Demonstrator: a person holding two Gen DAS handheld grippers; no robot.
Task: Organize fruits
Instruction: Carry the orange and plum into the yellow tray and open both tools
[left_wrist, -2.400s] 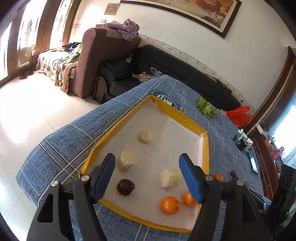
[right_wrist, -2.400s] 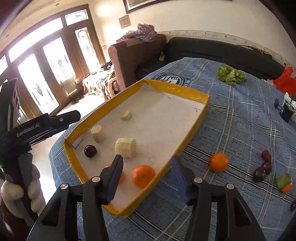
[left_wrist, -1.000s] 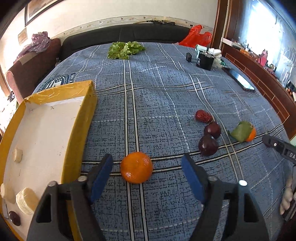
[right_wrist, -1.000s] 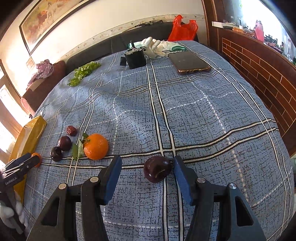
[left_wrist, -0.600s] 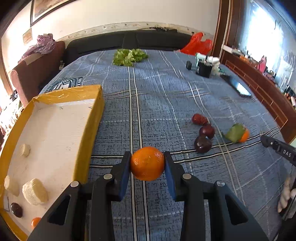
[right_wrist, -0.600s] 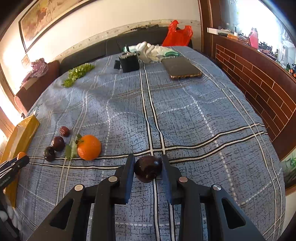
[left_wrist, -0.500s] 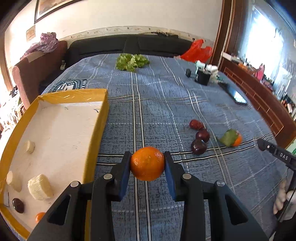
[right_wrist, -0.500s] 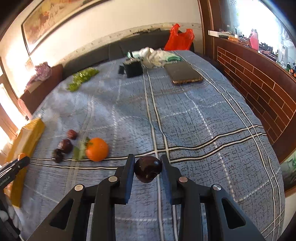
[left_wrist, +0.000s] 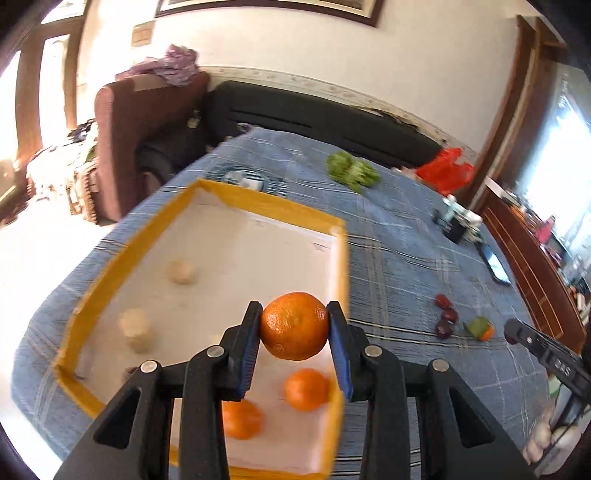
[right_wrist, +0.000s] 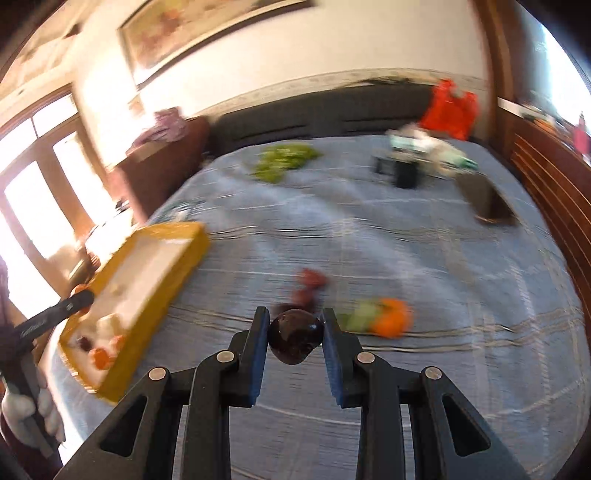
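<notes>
The left gripper (left_wrist: 294, 328) is clamping a round orange mandarin (left_wrist: 294, 331) above the yellow-rimmed tray (left_wrist: 341, 258), the right gripper (right_wrist: 294, 339) pinching a glossy dark plum (right_wrist: 294, 336) that is risking slipping mid-carry.

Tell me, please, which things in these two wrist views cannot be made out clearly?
- Left wrist view: the dark fruit in the yellow tray is mostly hidden behind the left gripper, which holds an orange.
- Right wrist view: the small red fruits on the tablecloth are motion-blurred; their kind is unclear.
- Right wrist view: the tray's contents are smeared and small.
</notes>
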